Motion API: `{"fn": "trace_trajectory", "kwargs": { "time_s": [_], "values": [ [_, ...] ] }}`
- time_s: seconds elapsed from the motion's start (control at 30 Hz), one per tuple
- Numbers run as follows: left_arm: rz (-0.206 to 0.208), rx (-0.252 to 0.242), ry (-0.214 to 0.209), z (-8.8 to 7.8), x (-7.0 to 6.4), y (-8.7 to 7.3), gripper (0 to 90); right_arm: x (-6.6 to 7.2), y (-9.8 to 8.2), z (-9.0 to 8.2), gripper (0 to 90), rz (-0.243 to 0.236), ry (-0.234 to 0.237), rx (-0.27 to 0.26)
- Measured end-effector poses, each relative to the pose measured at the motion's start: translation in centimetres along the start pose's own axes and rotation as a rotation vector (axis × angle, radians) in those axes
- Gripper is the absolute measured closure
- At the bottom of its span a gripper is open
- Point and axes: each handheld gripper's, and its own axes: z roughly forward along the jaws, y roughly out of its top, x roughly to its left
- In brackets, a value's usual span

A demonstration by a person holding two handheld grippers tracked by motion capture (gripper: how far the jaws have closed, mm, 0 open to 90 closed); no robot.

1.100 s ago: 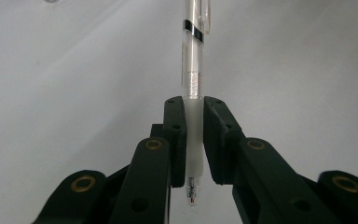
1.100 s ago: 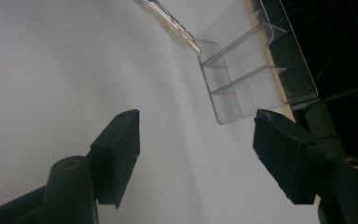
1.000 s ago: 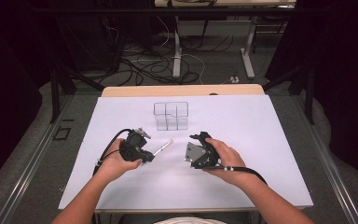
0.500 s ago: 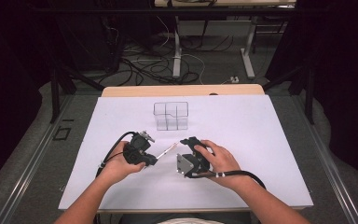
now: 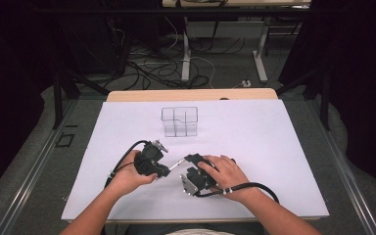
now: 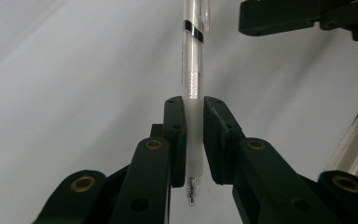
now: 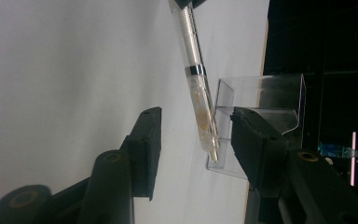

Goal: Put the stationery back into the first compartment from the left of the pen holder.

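**Pen held between two claws above the white tabletop**

Left side, high view: I see my left claw [image 5: 169, 170] just above the white tabletop [image 5: 274, 147], near its front edge, with its cable looping back past the forearm. In the left gripper view its two black jaws are clamped on the white grip section of a clear pen [image 6: 193, 88]. The writing tip pokes out below the jaws, toward the camera. The transparent barrel, with a thin dark band partway up, runs straight away from the jaws.

Centre, high view: the pen spans the short gap between the two claws, lying roughly level and slanted toward the right hand. Farther back on the tabletop, well apart from both hands, stands a clear plastic organiser [image 5: 179, 121] divided into compartments.

Right side, high view: my right claw [image 5: 188, 172] sits just beside the left one, the hand resting over its body. In the right gripper view the far end of the pen hangs between the jaws, much closer to the right-hand jaw. The jaws have just been closing, with the pen between them. They stand apart, with clear daylight on the left-hand side. I cannot tell whether the right-hand jaw touches the barrel. The organiser shows behind the pen's end.
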Motion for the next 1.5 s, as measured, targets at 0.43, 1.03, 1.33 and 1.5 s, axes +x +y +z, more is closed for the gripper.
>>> {"fn": "trace_trajectory", "kwargs": {
  "time_s": [0.43, 1.03, 1.33, 1.5],
  "values": [
    [0.016, -0.01, -0.025, 0.2, -0.9, 0.4, 79.8, 0.7, 0.5, 0.7, 63.8, -0.072, -0.035, 0.012],
    [0.023, -0.013, -0.041, 0.5, -1.5, 0.9, 79.8, 0.9, 1.3, 0.9, 76.3, -0.149, -0.023, 0.026],
    [0.027, -0.011, -0.041, 0.5, -1.4, 0.8, 79.7, 1.1, 1.4, 1.0, 78.8, -0.157, -0.017, 0.03],
    [0.017, -0.026, -0.052, 0.6, -1.4, 0.8, 79.6, 1.0, 1.3, 1.0, 79.1, -0.15, -0.015, 0.034]
  ]
}}
